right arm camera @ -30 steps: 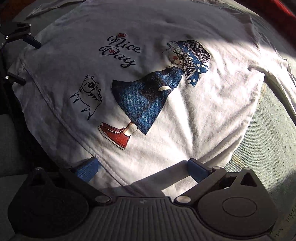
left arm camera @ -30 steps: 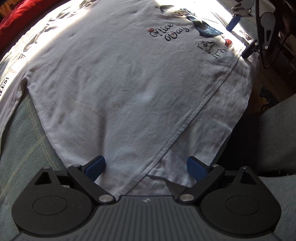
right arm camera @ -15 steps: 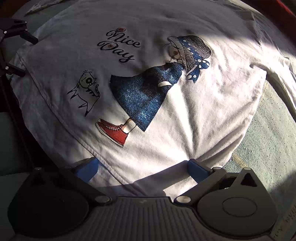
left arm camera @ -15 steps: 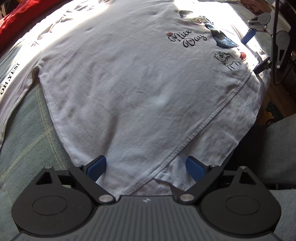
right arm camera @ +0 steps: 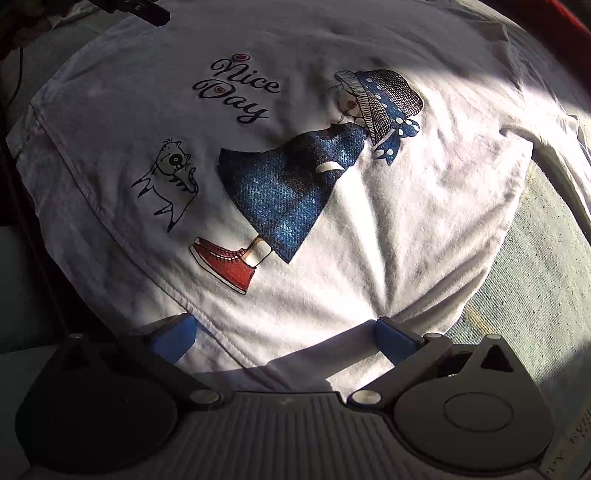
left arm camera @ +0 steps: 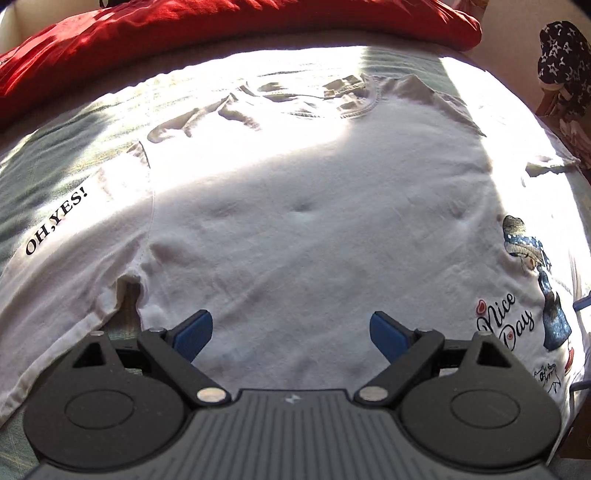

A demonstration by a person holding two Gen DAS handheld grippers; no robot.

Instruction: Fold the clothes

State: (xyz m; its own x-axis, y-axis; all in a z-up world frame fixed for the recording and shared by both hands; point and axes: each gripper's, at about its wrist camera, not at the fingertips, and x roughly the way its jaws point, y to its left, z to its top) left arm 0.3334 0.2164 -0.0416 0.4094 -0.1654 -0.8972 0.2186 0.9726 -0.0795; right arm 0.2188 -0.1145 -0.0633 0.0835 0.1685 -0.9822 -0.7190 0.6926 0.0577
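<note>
Left sleeve: in the left wrist view we see the sleeve (left arm camera: 55, 236) at the left edge of the frame, printed "OH,YES!", lying on the green cover (left arm camera: 48, 158).
Red fabric: a red cloth (left arm camera: 221, 22) runs across the top of that frame, beyond the shirt's collar.
T-shirt: the white t-shirt (left arm camera: 314, 221) lies spread flat and fills the middle of both frames; half of it is in bright sun, half in shade.
Left claw: the left claw (left arm camera: 291, 334) sits at the bottom centre over the shirt, its blue pads wide apart, with nothing pinched between them.
Print: the "Nice Day" print (right arm camera: 236, 88) with a girl in a blue dress, a red shoe and a small cat sits at the right edge in the left wrist view and centre in the right wrist view.
Right claw: the right claw (right arm camera: 284, 336) is at the bottom centre of its own frame, wide apart, with the shirt's hem passing between the pads; we see no grip on it.
Cover, right: green cover (right arm camera: 535, 266) shows at the right of that frame.
</note>
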